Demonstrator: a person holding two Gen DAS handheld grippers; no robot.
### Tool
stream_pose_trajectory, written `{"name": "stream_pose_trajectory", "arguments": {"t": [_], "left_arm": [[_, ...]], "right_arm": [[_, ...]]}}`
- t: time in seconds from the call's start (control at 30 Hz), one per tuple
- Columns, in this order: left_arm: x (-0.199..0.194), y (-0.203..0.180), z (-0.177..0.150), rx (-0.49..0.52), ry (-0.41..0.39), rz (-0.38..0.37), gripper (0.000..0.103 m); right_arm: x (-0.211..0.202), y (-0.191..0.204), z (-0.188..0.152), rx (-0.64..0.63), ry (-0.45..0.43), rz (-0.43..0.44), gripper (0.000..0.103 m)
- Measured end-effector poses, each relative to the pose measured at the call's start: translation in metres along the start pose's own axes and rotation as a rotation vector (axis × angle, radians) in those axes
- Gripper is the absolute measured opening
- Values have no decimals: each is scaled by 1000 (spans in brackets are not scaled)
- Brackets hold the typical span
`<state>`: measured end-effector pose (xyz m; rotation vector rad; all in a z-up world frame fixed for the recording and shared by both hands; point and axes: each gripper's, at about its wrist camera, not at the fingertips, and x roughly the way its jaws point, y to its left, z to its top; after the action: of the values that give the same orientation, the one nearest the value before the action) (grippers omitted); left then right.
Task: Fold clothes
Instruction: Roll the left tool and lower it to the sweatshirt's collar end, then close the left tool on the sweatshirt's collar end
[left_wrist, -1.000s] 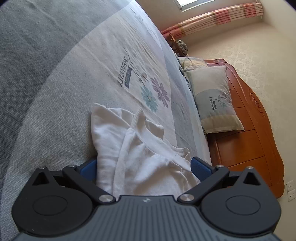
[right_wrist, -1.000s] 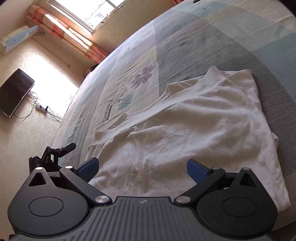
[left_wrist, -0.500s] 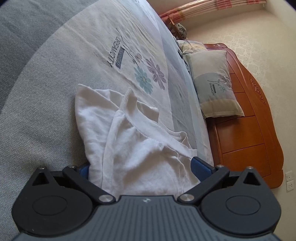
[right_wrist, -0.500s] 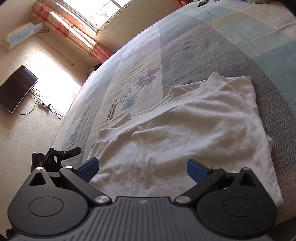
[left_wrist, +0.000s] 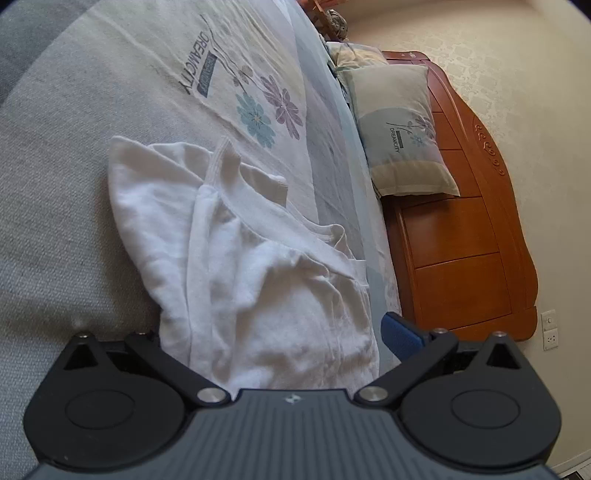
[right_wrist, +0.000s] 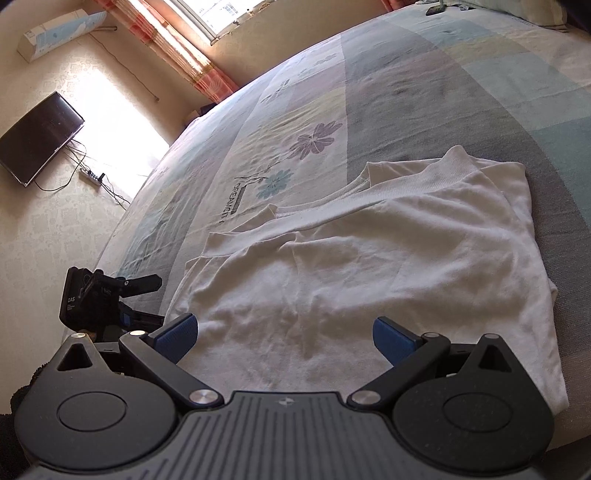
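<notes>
Nearest in the right wrist view, the right gripper hovers low over the near hem of the white T-shirt, its blue fingers spread wide with cloth lying flat between them and neither pad biting into it. The shirt lies partly folded on the bed, collar turned away from this gripper, one sleeve tucked over the body. Its right edge runs in a fairly straight line down to the near corner; its left edge is rumpled and sits close to the side of the mattress, where the left gripper stands just beside the shirt.

In the left wrist view the left gripper has its jaws wide apart too; the shirt bunches up between them and hides the left finger, while the right finger stands clear of the cloth. I cannot tell whether the hidden finger touches the fabric.

Beyond the shirt's collar the flowered bedspread stretches bare, leaving broad open room on that side. Farther past the shirt, a pillow leans on the wooden headboard. Away from the shirt's left edge, a dark television hangs on the wall, with striped curtains under the window
</notes>
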<state>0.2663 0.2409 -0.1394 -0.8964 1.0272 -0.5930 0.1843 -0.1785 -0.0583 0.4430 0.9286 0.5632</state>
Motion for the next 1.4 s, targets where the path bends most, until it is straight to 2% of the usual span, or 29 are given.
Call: {"name": "stream_pose_trajectory", "arguments": {"t": [0.1,0.17,0.27,0.37,0.43,0.47,0.5,0.57,0.73,0.9,1.03,1.2,1.4], "left_arm": [[1,-5,-9,47,41,6,102],[-7,0,-16,78,38,-25,102],[-16,9,-21,107,24,-66,91],[-8,14,-10,98,22,-32,71],[-4,20,-4,79,22,5,41],[-3,26,-2,52,19,17,33],[-3,34,-2,8,15,30,16],[-3,41,-4,-8,2,25,18],[-1,21,-10,69,-12,126,18],[1,0,-15,146,-23,228,18],[4,-11,-19,211,-24,290,18],[4,-12,-21,209,-35,301,18],[2,-9,-21,202,-41,277,18]], "right_arm": [[3,4,2,-3,3,1,103],[5,7,3,-12,8,4,103],[7,10,1,-36,24,11,103],[13,7,-2,-41,39,1,103],[17,3,-4,-25,51,-2,103],[18,1,-5,-20,55,0,103],[18,-1,-6,-20,58,4,103],[17,-8,-8,-10,61,-3,103],[12,-27,-9,41,51,-27,103],[14,-16,5,-8,-17,38,103],[35,3,17,-86,-39,90,103],[73,23,24,-166,-35,128,103],[121,23,33,-169,-43,92,103]]}}
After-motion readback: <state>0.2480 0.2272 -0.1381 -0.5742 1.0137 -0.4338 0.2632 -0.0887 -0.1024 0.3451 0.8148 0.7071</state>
